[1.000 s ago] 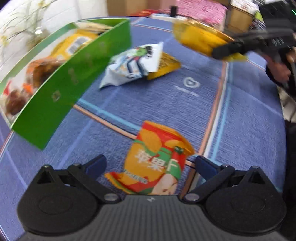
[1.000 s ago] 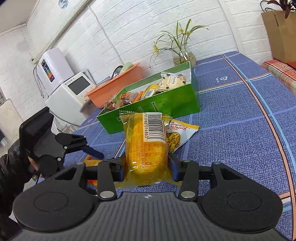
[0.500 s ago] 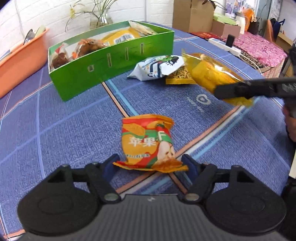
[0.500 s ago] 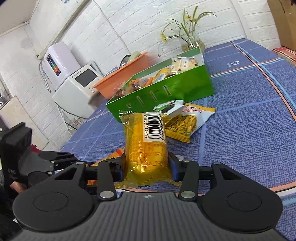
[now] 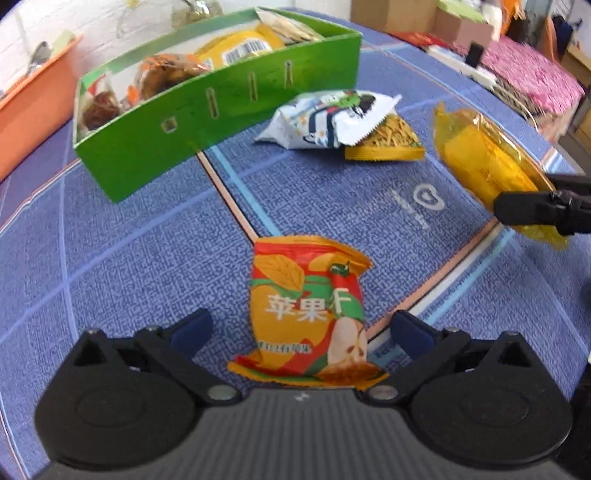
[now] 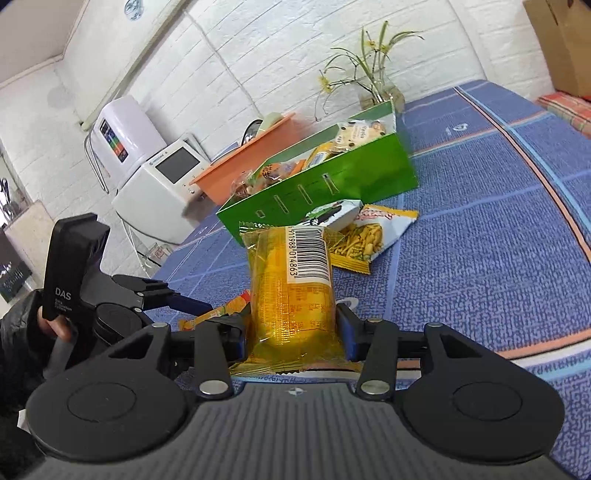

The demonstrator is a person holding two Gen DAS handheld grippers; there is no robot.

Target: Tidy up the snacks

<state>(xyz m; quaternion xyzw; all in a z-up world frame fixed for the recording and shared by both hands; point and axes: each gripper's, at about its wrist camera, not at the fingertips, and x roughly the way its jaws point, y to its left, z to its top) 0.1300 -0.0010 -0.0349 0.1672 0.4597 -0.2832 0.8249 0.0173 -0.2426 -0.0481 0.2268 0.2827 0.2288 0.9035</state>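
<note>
My left gripper (image 5: 301, 328) is open, its jaws on either side of an orange and red apple snack bag (image 5: 306, 306) lying flat on the blue tablecloth. My right gripper (image 6: 293, 328) is shut on a yellow snack pack (image 6: 291, 284) with a barcode label, held above the table; the pack also shows in the left wrist view (image 5: 487, 166). A green box (image 5: 207, 122) holding several snacks stands behind; it also shows in the right wrist view (image 6: 332, 184). A white and blue bag (image 5: 332, 118) and a yellow stick-snack bag (image 5: 388, 142) lie beside the box.
An orange tub (image 6: 243, 162) stands behind the green box, with a vase of flowers (image 6: 376, 88) at the wall. A white appliance (image 6: 155, 177) sits off the table's left edge. Cardboard boxes (image 5: 391, 14) and a pink cloth (image 5: 528, 74) lie beyond the far side.
My left gripper has dropped lower over the apple snack bag, which now sits further between its open jaws. My right gripper still grips the yellow pack and has shifted slightly.
</note>
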